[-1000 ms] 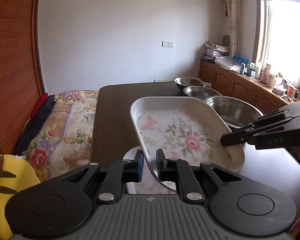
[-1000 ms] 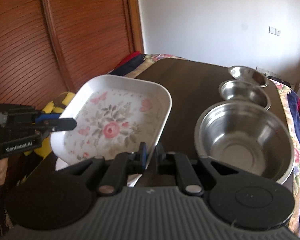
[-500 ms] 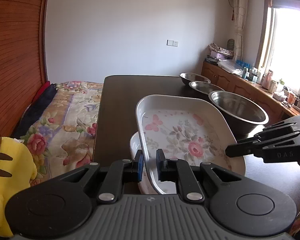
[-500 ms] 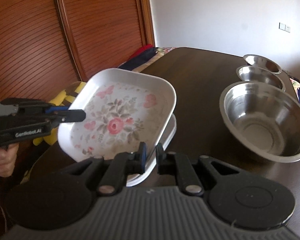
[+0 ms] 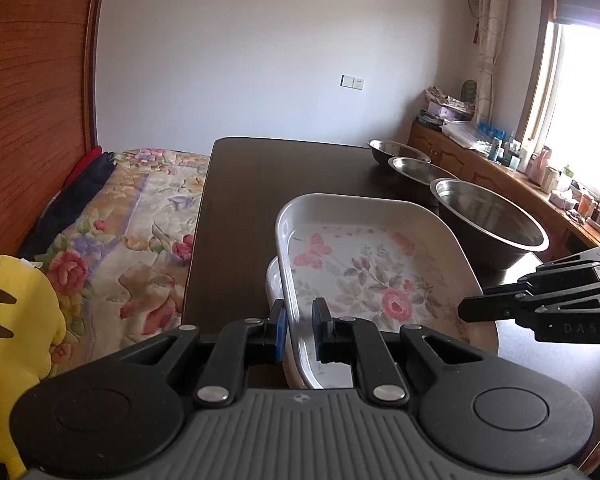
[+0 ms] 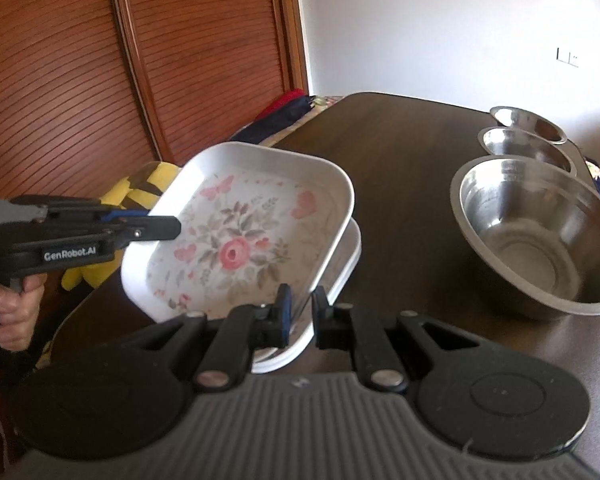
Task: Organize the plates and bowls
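Note:
A square white floral plate [image 5: 364, 276] hangs slightly tilted just above a second white plate [image 5: 272, 284] that lies on the dark table [image 5: 252, 184]. My left gripper [image 5: 300, 326] is shut on the floral plate's near rim. My right gripper [image 6: 300, 312] is shut on the rim of the floral plate [image 6: 236, 248] at the opposite side, over the lower plate [image 6: 348, 264]. Each gripper shows in the other's view: the right gripper [image 5: 466, 308] and the left gripper [image 6: 172, 228]. Three steel bowls stand in a row: large [image 6: 540, 240], medium [image 6: 524, 148], small [image 6: 528, 118].
A bed with a floral cover [image 5: 132, 208] and a yellow plush toy [image 5: 8, 320] lie left of the table. Wooden slatted doors [image 6: 100, 60] stand behind. A cluttered sideboard [image 5: 500, 148] runs under the window. A person's hand [image 6: 12, 312] holds the left gripper.
The floral plate has come down with both grippers on it and now sits closer over the lower plate, less tilted than before. The bowls have not moved.

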Available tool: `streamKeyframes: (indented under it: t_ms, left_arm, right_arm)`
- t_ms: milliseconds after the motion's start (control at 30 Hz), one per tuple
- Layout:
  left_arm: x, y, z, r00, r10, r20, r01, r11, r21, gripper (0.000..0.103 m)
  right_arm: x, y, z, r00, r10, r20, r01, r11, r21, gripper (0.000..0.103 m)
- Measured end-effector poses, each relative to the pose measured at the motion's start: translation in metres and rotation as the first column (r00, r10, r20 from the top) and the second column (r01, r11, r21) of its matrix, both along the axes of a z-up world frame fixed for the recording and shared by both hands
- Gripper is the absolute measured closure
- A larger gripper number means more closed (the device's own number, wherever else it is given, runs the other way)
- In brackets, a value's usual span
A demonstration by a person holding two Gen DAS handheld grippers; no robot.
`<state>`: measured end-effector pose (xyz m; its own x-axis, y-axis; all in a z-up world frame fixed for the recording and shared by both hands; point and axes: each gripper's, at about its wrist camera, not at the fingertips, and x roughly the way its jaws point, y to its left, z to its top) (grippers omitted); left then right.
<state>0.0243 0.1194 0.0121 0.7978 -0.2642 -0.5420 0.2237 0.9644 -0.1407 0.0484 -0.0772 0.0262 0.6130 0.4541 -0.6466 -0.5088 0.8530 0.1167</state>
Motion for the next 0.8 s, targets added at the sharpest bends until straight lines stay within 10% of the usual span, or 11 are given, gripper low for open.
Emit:
streamKeyframes:
  t_ms: [533,800]
  left_arm:
    - [0.004,0.001,-0.002,0.999,0.018,0.032,-0.018,1.0,0.004,0.059]
    - [-0.011,-0.015,0.019,0.986,0.004,0.165,-0.007,1.0,0.016,0.016]
  right_arm:
    - [-0.006,0.003,0.001,0.998,-0.012,0.068,0.013,1.0,-0.014,0.079]
    - [-0.023,-0.021,0.021,0.982,-0.041,0.182,0.035,0.999,0.035,0.074]
